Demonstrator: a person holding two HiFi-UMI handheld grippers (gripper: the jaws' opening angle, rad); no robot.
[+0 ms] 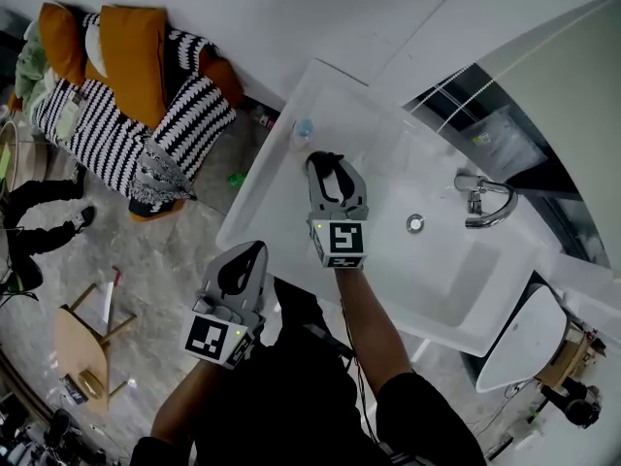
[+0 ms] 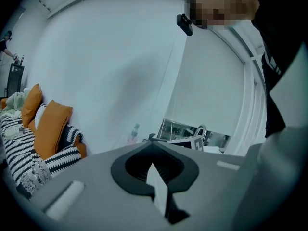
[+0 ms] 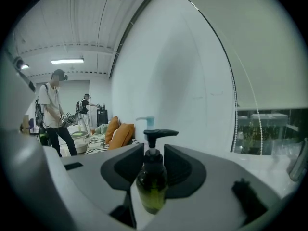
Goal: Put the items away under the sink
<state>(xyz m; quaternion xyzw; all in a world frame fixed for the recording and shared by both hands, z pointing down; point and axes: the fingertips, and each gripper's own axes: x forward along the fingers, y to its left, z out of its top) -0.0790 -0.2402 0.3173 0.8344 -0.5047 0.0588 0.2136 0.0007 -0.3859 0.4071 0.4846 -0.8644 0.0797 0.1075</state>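
Head view: right gripper [image 1: 326, 161] over sink [image 1: 281, 187] left rim, blue-pump bottle [image 1: 303, 127] just beyond it. Left gripper [image 1: 254, 252] low, off sink's front edge.

Left gripper view: jaws together, nothing between.

Right gripper view: jaws wide, green bottle [image 3: 152, 182] upright between them; as far as I see, pads not pressing. My advice: centre pads on body below pump, close gently, lift upright, stay clear of blue-pump bottle behind.
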